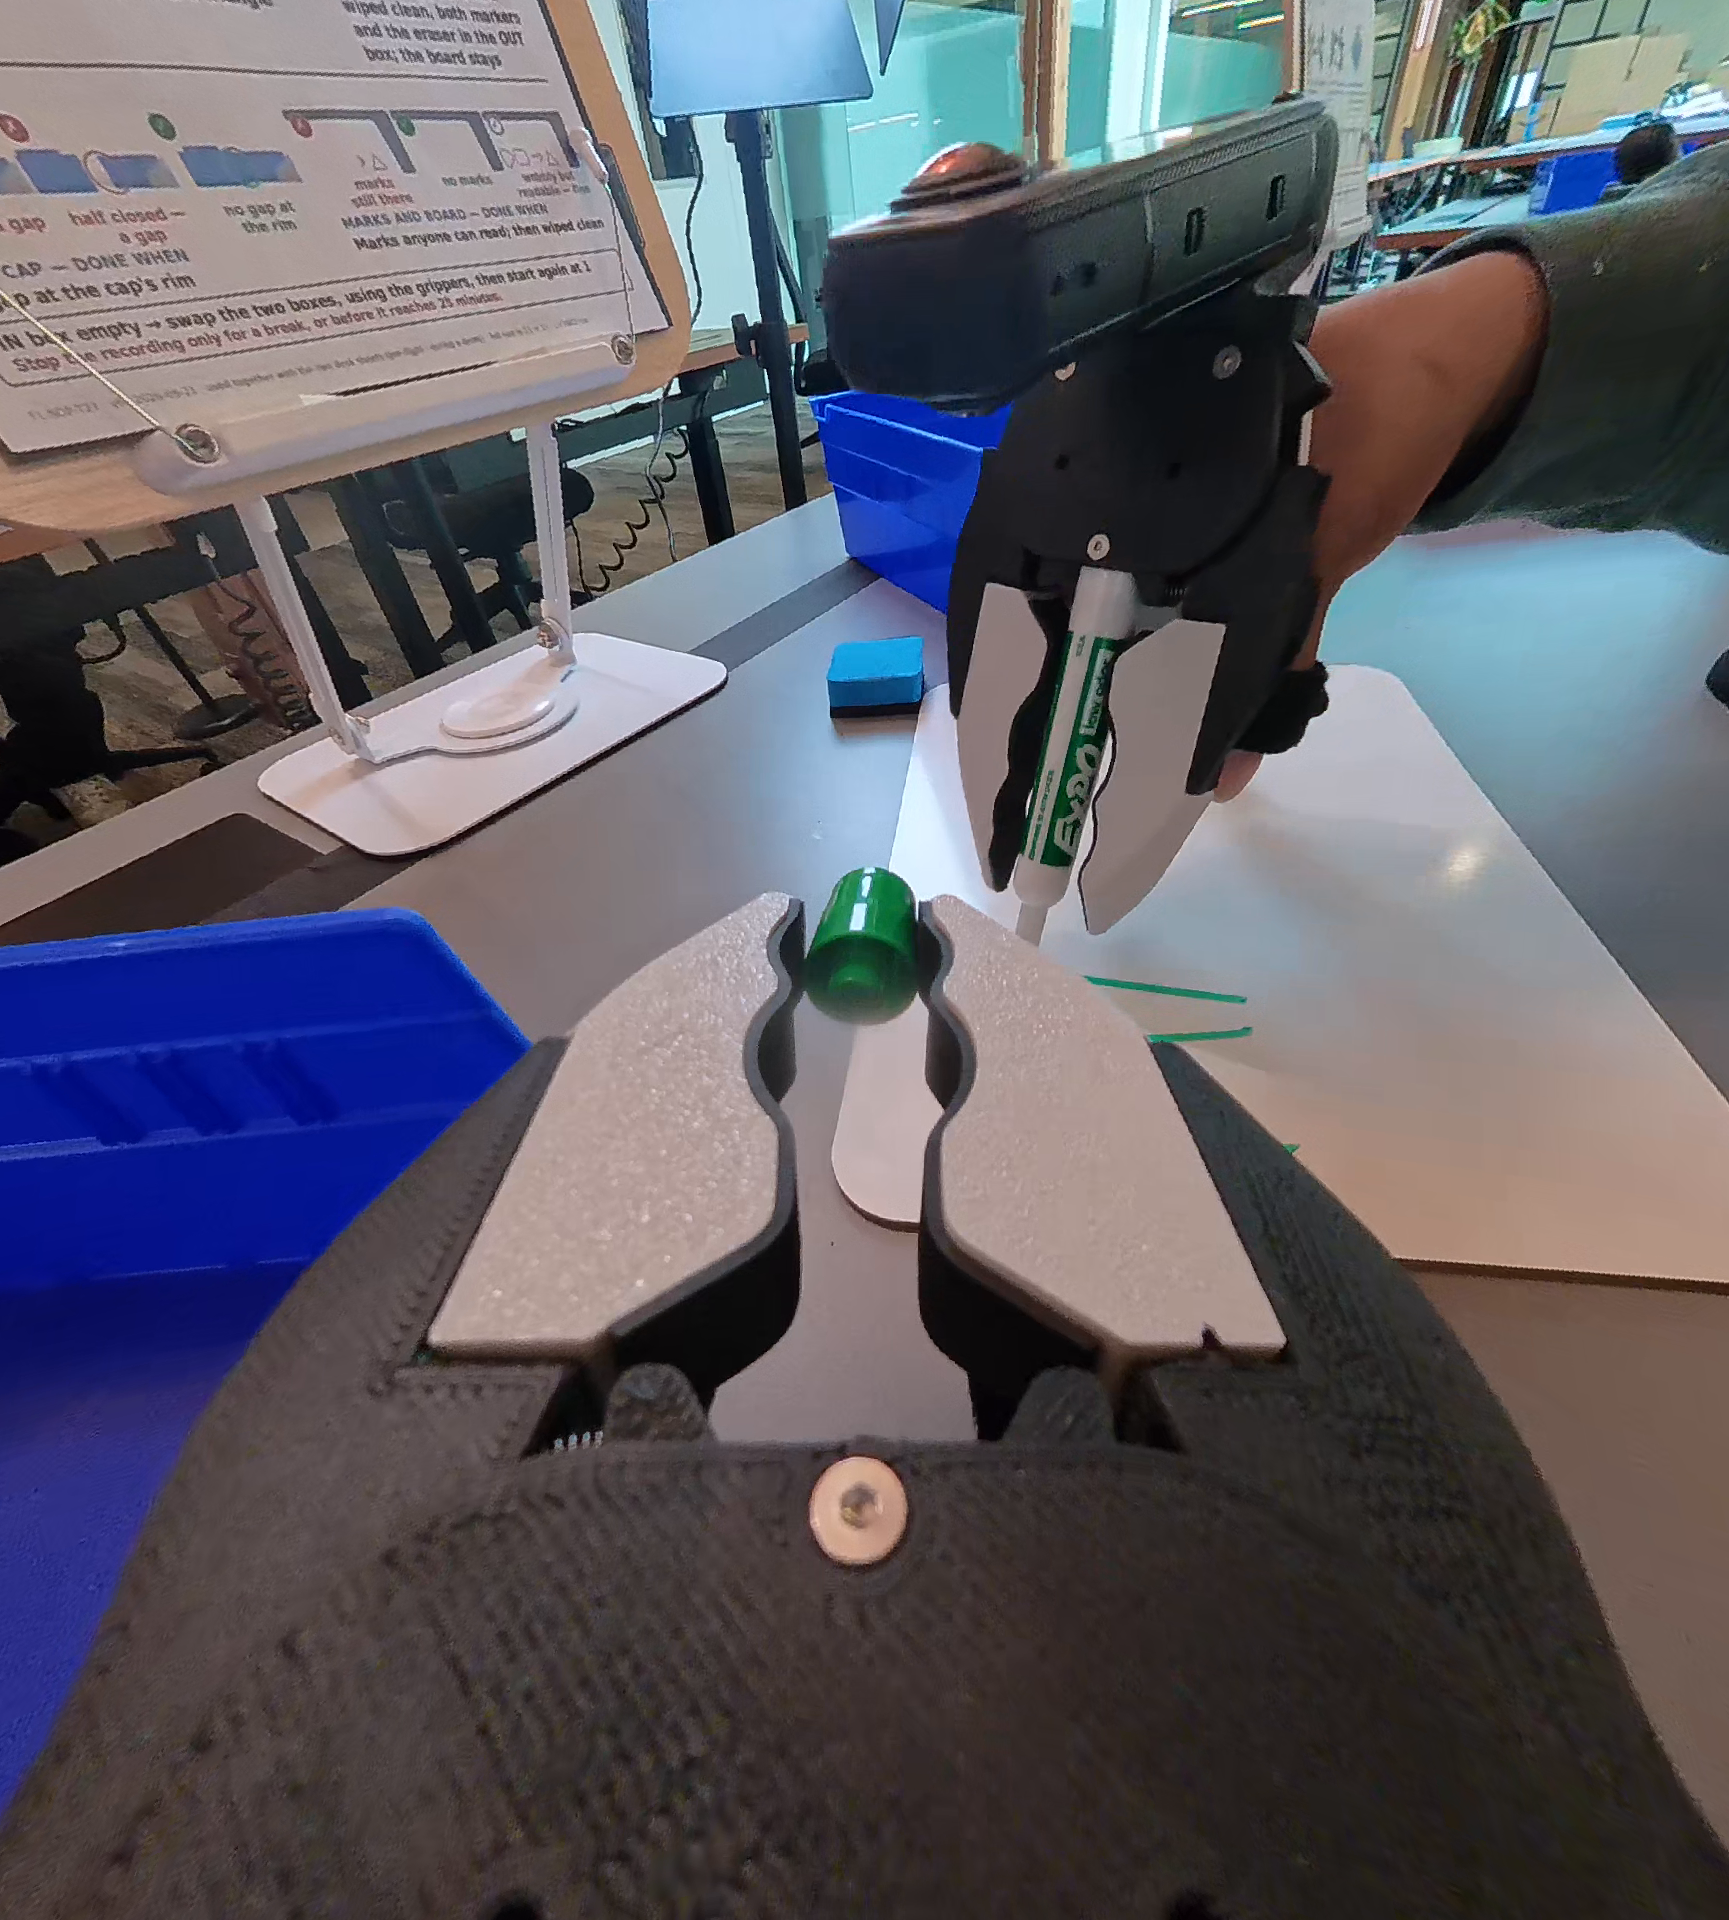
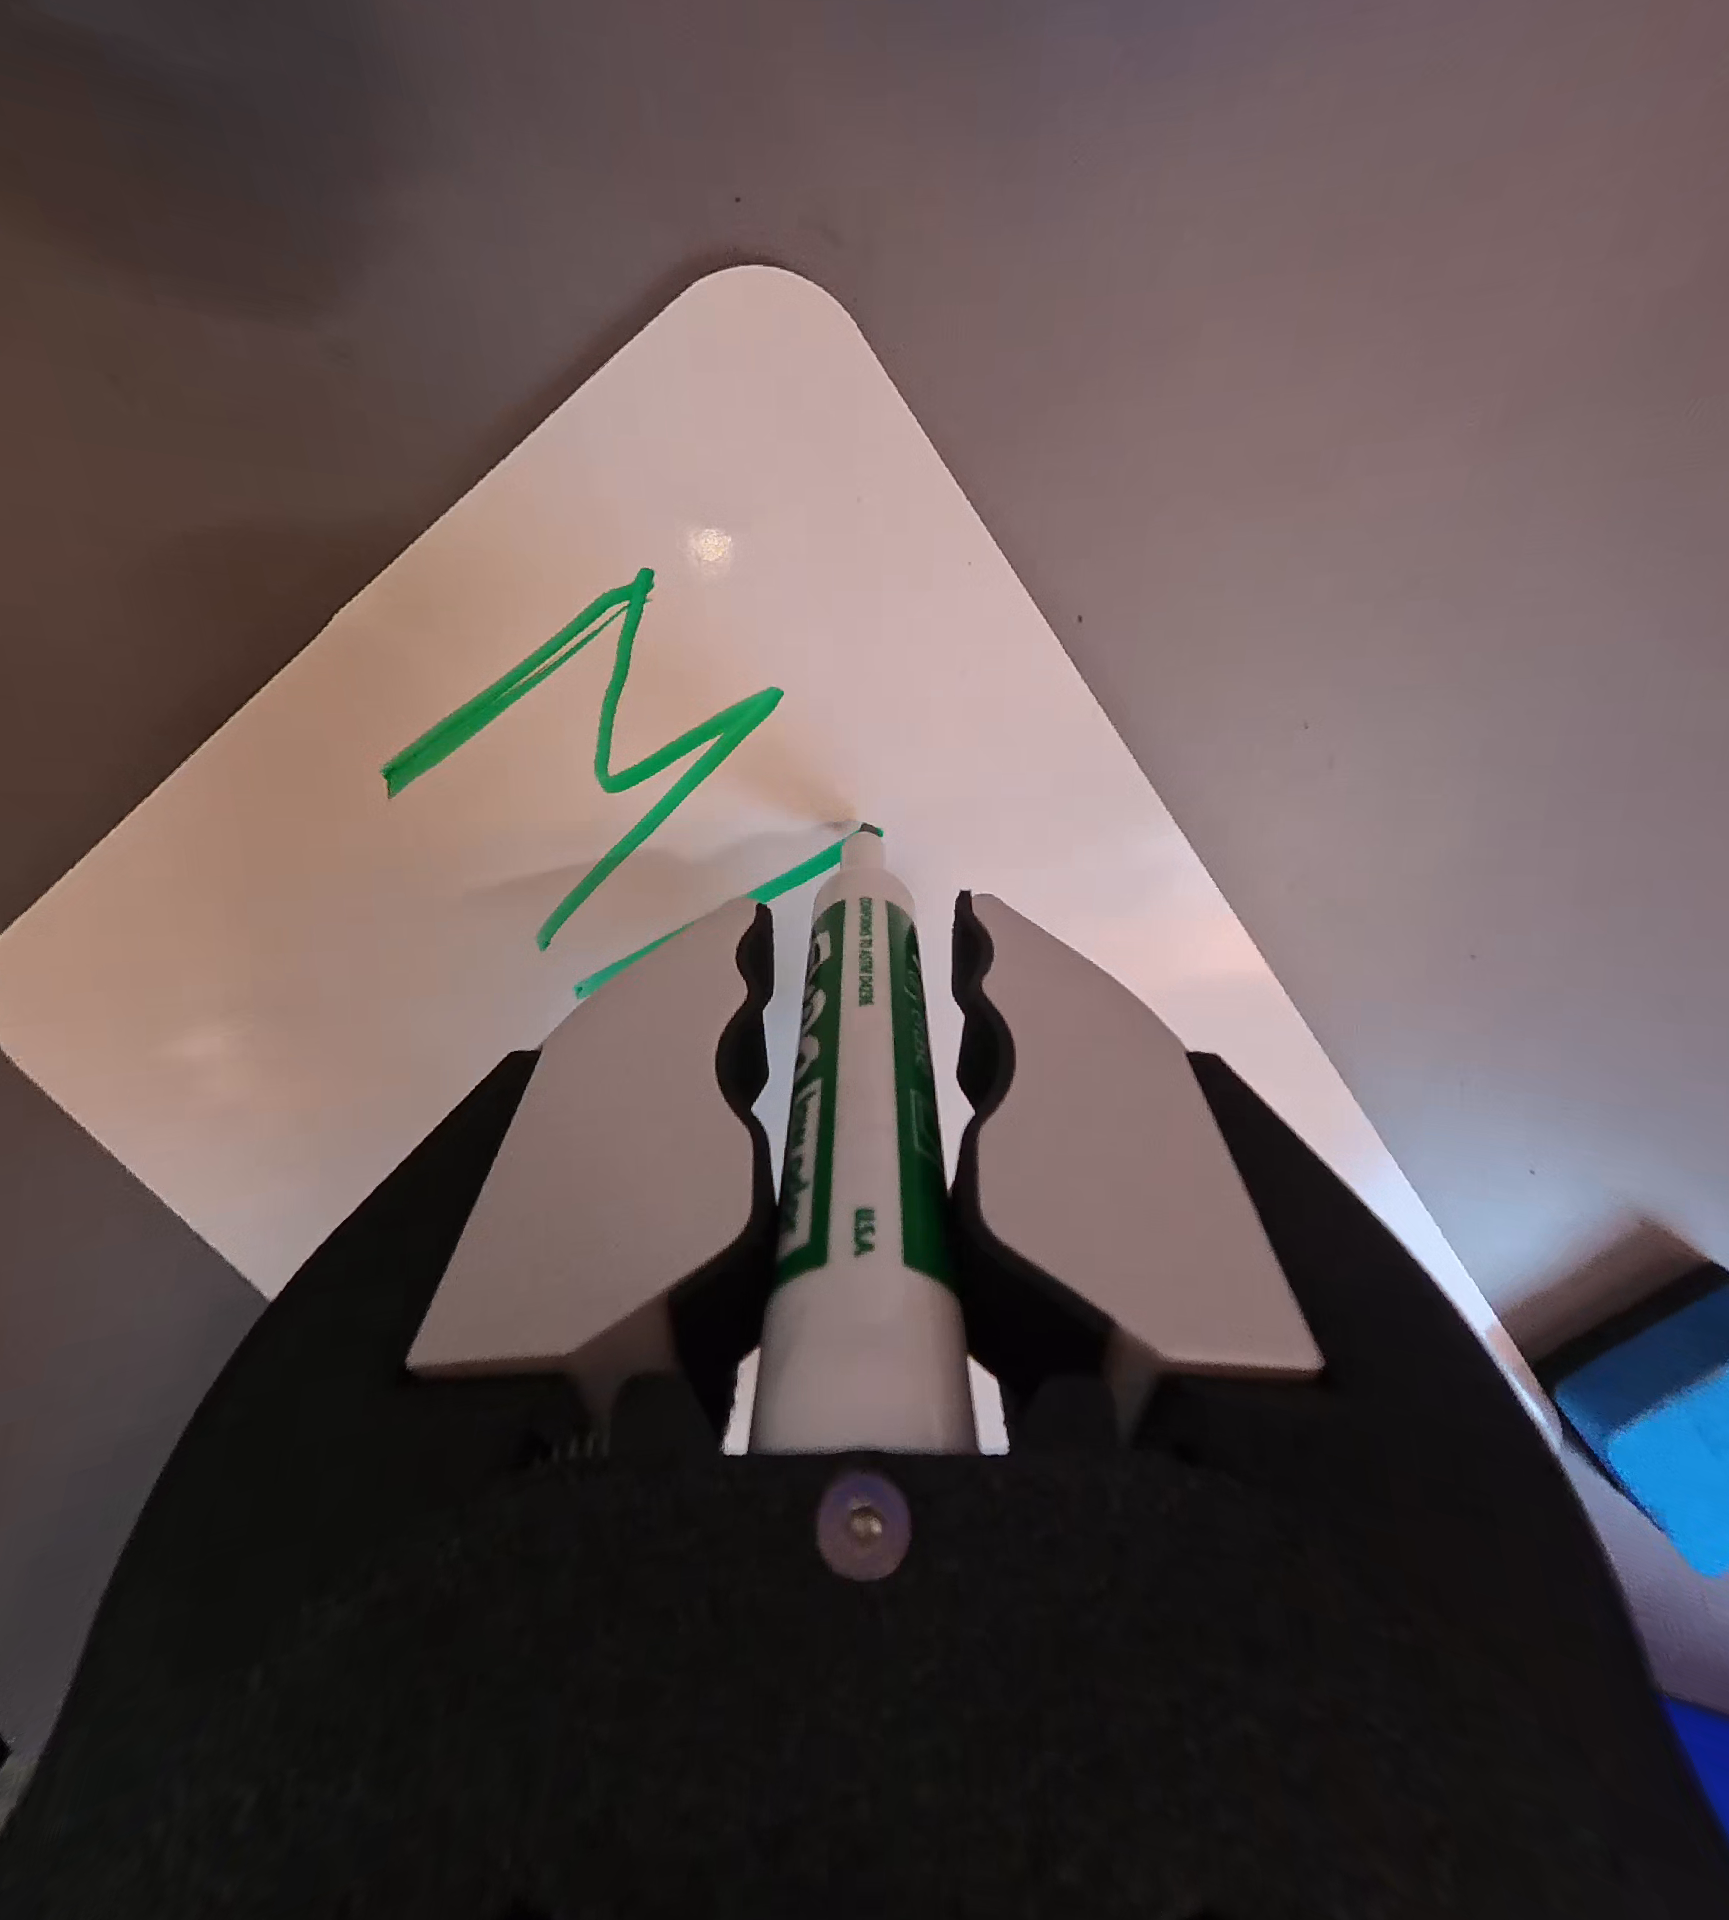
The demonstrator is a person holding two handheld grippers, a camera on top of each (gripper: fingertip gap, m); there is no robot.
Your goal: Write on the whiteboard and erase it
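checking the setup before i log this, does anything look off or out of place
Nothing stands out. The right gripper holds the uncapped green marker tip-down on the whiteboard, the left gripper holds its green cap, and the blue eraser sits beside the board.

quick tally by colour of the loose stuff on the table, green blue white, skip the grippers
green: 2, marker and its cap
blue: 3, eraser, near bin, far bin
white: 2, whiteboard and the sign stand's base
total: 7
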